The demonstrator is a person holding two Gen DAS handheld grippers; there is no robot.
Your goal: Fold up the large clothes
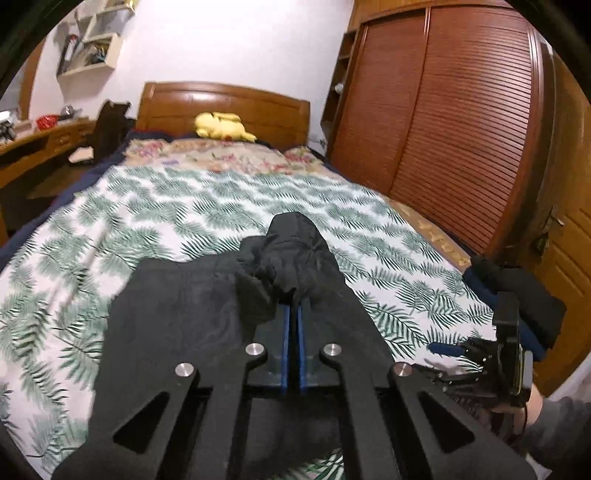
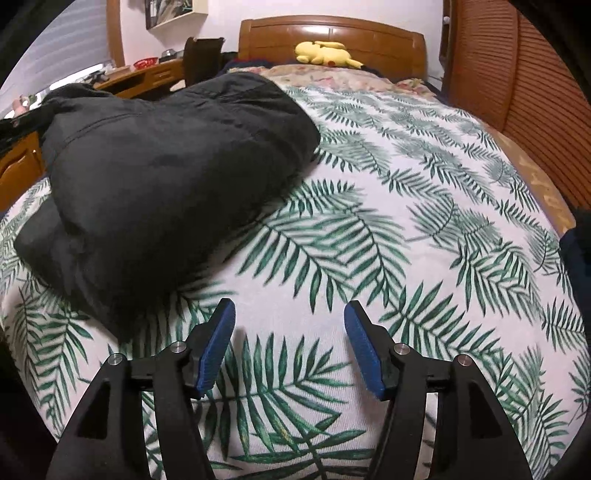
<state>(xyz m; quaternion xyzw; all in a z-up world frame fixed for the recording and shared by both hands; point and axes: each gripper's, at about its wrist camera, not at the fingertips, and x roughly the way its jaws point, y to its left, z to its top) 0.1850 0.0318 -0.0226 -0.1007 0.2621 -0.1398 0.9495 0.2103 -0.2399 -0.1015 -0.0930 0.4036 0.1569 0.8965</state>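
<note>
1. Garment (image 2: pixel 166 177): black, bulky, no readable label or writing. It lies on the left part of the bed (image 2: pixel 406 229), partly folded. In the right wrist view its long axis runs from the near left towards the headboard (image 2: pixel 332 33).
2. Left gripper (image 1: pixel 293 295): jaws clenched on a bunched fold of the garment, which drapes back over the fingers.
3. Right gripper (image 2: pixel 290 317): jaws released, nothing between them, above bare leaf-print cover, just right of the garment.
4. Plush toy (image 2: pixel 327 53): yellow, at the headboard.
5. Wardrobe (image 1: pixel 443 103): brown, slatted doors, right of the bed.
</note>
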